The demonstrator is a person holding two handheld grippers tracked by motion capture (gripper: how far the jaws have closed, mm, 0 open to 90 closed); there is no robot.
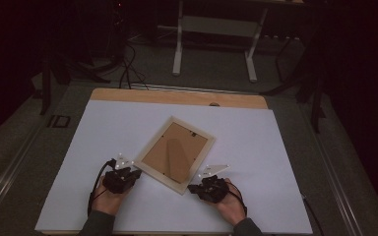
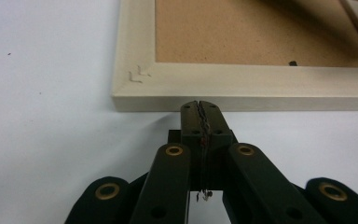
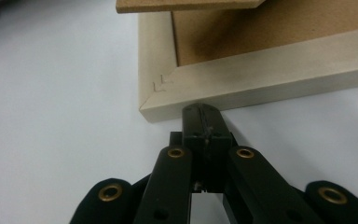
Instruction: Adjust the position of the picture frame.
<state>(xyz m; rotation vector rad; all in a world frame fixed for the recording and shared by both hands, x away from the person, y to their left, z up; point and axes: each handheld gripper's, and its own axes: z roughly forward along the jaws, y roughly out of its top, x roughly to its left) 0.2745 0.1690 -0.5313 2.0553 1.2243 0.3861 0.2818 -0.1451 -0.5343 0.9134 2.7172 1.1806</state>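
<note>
Down on the bench (image 1: 256,142), whose white top fills the middle of the high view, a pale wooden picture frame (image 1: 153,147) lies face down and turned diamond-wise, its brown backing board (image 1: 174,152) up. Its near corner points between the two hands. At the near left, the left gripper (image 1: 134,173) has its jaws clenched on nothing, tips at the frame's left edge (image 2: 242,100). At the near right, the right gripper (image 1: 193,187) is likewise clenched empty, tips against the frame's outer edge (image 3: 261,91) near a corner.
</note>
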